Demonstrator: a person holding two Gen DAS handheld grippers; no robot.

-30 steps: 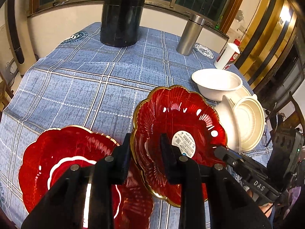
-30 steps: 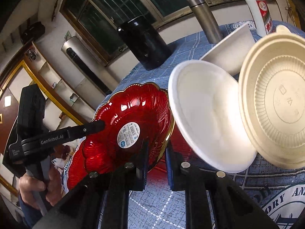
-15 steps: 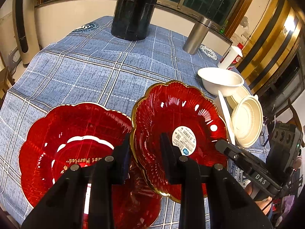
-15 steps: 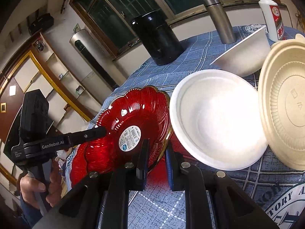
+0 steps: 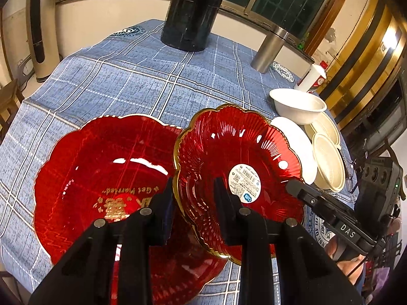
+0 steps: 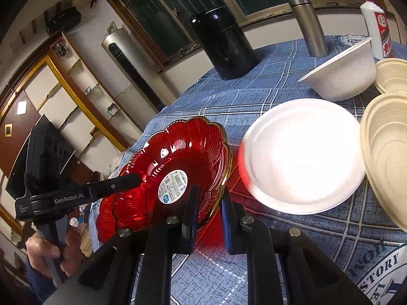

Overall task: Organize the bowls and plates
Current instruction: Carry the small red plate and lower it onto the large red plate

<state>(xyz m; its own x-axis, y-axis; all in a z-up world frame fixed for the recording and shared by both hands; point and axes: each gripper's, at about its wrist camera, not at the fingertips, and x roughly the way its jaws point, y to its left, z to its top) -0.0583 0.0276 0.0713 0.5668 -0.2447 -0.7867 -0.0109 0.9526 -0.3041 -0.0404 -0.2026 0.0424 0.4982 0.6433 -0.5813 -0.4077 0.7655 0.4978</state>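
Note:
A small red fluted glass plate point(image 5: 236, 167) with a gold rim and a round sticker is held tilted above the table. My left gripper point(image 5: 194, 193) is shut on its left rim. My right gripper point(image 6: 208, 198) is shut on its opposite rim point(image 6: 221, 172). A larger red plate point(image 5: 101, 178) with gold lettering lies on the cloth, partly under the small one. A white plate point(image 6: 302, 155) lies flat to the right, next to a white bowl point(image 6: 343, 76) and cream plastic bowls point(image 6: 386, 157).
A blue checked tablecloth point(image 5: 127, 81) covers the table. A black canister point(image 5: 190, 12), a steel flask point(image 5: 271, 48) and a white bottle point(image 5: 311, 78) stand at the far side. The table edge lies close on the left and near sides.
The white plate has gone from tilted to lying flat on the cloth. The small red plate has moved toward the large red plate, and both views have risen and drawn back.

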